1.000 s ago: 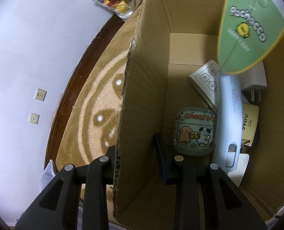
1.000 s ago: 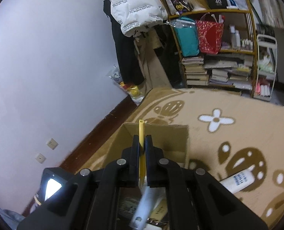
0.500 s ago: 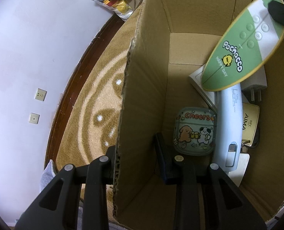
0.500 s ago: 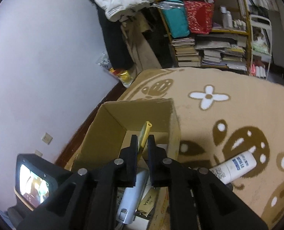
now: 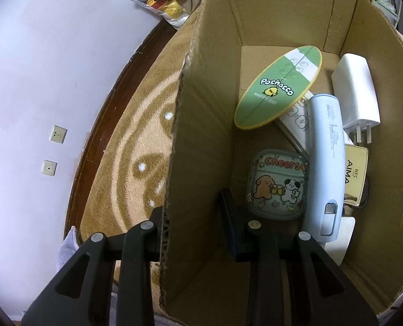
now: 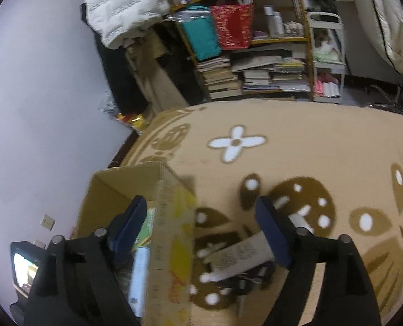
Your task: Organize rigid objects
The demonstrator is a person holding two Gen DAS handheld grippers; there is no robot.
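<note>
While the left gripper [image 5: 193, 222] pinches the cardboard box [image 5: 378, 87] wall, the right gripper [image 6: 201, 233] fingers are spreading, nothing between them. Green Pochacco disc [image 5: 279, 87] lies tilted inside, atop the remote. Advice: keep the box steady; withdraw clear of its rim.

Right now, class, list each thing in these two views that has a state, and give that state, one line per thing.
Cardboard box: open-topped, partly filled.
Left hand-held gripper: shut on the box wall.
Right hand-held gripper: jaws opening, nothing between them.
Green Pochacco disc: released, tilted, resting on the white remote.
Blue power bank: lying lengthwise in the box.
White charger: unplugged, prongs bare.
White bottle: on its side on the rug.
</note>
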